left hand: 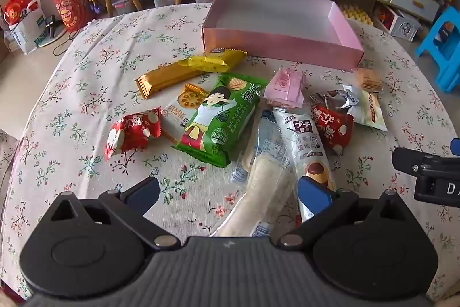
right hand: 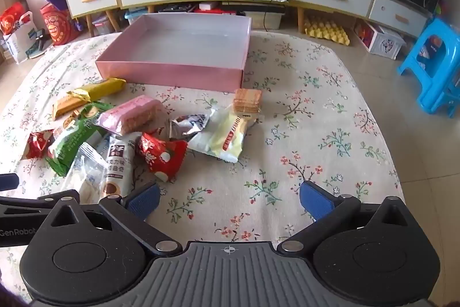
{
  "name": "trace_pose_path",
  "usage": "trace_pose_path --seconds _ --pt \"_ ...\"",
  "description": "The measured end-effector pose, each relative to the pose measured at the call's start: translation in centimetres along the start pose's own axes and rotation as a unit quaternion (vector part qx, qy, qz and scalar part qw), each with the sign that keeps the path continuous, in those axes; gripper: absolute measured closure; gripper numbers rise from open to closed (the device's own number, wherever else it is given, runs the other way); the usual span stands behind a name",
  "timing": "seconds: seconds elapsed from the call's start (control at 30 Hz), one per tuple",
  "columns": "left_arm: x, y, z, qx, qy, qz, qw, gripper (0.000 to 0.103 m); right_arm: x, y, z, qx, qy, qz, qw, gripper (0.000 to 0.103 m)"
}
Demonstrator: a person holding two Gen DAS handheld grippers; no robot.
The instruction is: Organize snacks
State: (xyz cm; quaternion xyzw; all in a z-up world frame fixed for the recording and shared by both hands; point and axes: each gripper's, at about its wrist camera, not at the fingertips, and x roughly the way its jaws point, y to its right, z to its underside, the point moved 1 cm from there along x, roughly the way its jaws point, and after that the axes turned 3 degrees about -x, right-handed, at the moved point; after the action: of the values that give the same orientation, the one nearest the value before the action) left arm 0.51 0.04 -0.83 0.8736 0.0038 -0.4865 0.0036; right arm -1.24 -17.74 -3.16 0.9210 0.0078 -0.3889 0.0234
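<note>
While both of our grippers are hovering low over the flowered tablecloth, the snacks are lying in a loose heap in front of the pink box, none of them inside it. We are holding the left gripper with its fingers spread wide, and a clear-wrapped pale stick snack is running up between them, its near end passing under the gripper body; whether either pad is touching the wrapper we cannot tell, since the fisheye is crowding that corner. Just beside it a white cookie tube is lying, its near end reaching the blue pad of the finger on that side. A green packet is resting beyond, overlapping a white biscuit pack. A red candy bag is sitting alone at the heap's left, and a second red candy bag is lying at the right of the tube. A gold bar and a yellow wrapper are lying nearest the box's front wall. A pink wafer pack is sitting in the middle.

We are keeping the right gripper over bare cloth, its fingers also spread apart and holding nothing. From its camera a cream sachet is lying at the heap's right edge, a silver wrapper is touching it, and a stack of clear-wrapped crackers is standing just behind it.
</note>
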Motion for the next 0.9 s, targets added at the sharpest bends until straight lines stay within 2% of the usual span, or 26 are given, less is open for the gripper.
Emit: trace_pose_path --seconds 0.2,0.9 --pt "0.1 0.0 -0.2 0.007 0.006 -0.013 0.9999 0.000 0.0 -0.1 0.1 0.006 -0.006 0.005 1.000 0.000" --pt "0.1 -0.7 -0.1 -0.012 0.011 -0.005 0.9999 0.000 0.6 -0.6 0.5 -0.002 -0.020 0.011 1.000 0.000"
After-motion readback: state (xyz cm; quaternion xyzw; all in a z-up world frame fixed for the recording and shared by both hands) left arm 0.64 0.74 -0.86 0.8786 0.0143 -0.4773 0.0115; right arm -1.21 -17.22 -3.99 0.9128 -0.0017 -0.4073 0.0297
